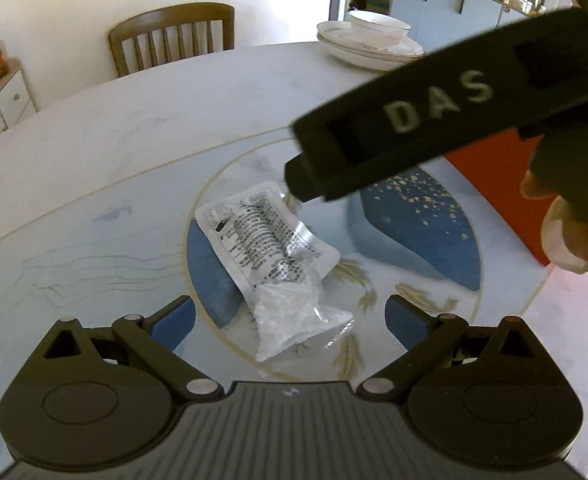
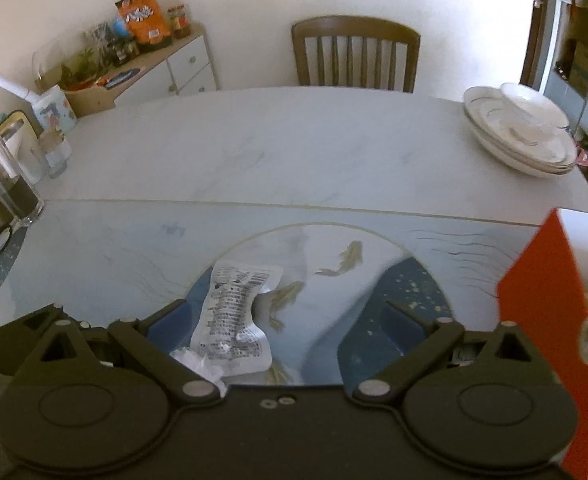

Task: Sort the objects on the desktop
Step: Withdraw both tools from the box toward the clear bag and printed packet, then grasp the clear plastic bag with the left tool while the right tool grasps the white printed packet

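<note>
Far left in the right wrist view, a clear glass container [image 2: 3, 178] with dark contents stands at the table edge, next to a white sideboard [image 2: 173, 68] that carries an orange snack bag [image 2: 143, 14] and a jar [image 2: 179, 20]. The white marble-pattern table [image 1: 133, 128] bears a round inlay with blue areas and painted fish. On that inlay lies the task's thing, a crumpled clear plastic wrapper [image 1: 269, 248] with black print on its white upper half; its transparent lower end points toward the left wrist camera. The left gripper [image 1: 289, 316] hangs directly above this wrapper with its jaws spread wide; the blue pads [image 1: 173, 320] stand on either side of the wrapper's lower end and do not touch it, so nothing is gripped. In the right wrist view the same wrapper [image 2: 233, 320] lies just inside the left pad of the right gripper [image 2: 283, 326], whose jaws are likewise wide apart and hold nothing. A brown wooden chair [image 2: 356, 54] stands behind the table against the white wall. Right of centre in the left wrist view, the dark body of the right gripper crosses the frame, lettered "DAS", with the person's fingers [image 1: 574, 236] on its handle. A stack of white plates [image 2: 522, 136] topped by a bowl sits at the far right table corner. A red flat object [image 2: 546, 320] occupies the right edge, its lower part out of frame.
</note>
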Available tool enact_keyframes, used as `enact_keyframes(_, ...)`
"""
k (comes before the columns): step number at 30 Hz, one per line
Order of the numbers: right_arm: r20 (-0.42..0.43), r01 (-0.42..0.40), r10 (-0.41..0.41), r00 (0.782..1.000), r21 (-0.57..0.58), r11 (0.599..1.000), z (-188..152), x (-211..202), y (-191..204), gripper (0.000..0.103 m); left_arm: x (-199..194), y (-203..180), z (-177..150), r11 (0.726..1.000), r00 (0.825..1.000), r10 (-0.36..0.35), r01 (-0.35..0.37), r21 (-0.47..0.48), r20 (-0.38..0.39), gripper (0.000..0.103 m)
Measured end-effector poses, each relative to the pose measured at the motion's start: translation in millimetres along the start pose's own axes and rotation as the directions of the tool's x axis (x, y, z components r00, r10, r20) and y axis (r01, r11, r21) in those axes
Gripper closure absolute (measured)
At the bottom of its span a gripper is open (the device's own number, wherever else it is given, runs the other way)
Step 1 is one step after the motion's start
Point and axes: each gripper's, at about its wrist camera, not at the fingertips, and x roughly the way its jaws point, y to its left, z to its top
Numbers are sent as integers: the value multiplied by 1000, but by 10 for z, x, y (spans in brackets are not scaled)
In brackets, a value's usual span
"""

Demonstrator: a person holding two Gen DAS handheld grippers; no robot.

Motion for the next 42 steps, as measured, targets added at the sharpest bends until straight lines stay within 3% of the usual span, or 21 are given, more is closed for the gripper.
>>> enact_keyframes(7,-56,-27,27,998,12,1000,70,273,22,2,111,18,-54,999,1000,25,-25,-27,-2,1)
enact_keyframes(20,-140,-76,74,987,-4,997,142,613,113,2,250,14,-173,999,999,48,-48,4,-2,2)
enact_keyframes(31,-191,-53,40,981,-60,997,131,795,296,10,236,-20,-220,997,997,72,-72,13,28,2)
enact_keyframes(42,-186,1,-21,982,-108,994,115,865,367,17,216,-118,-283,998,998,45,-47,37,37,2)
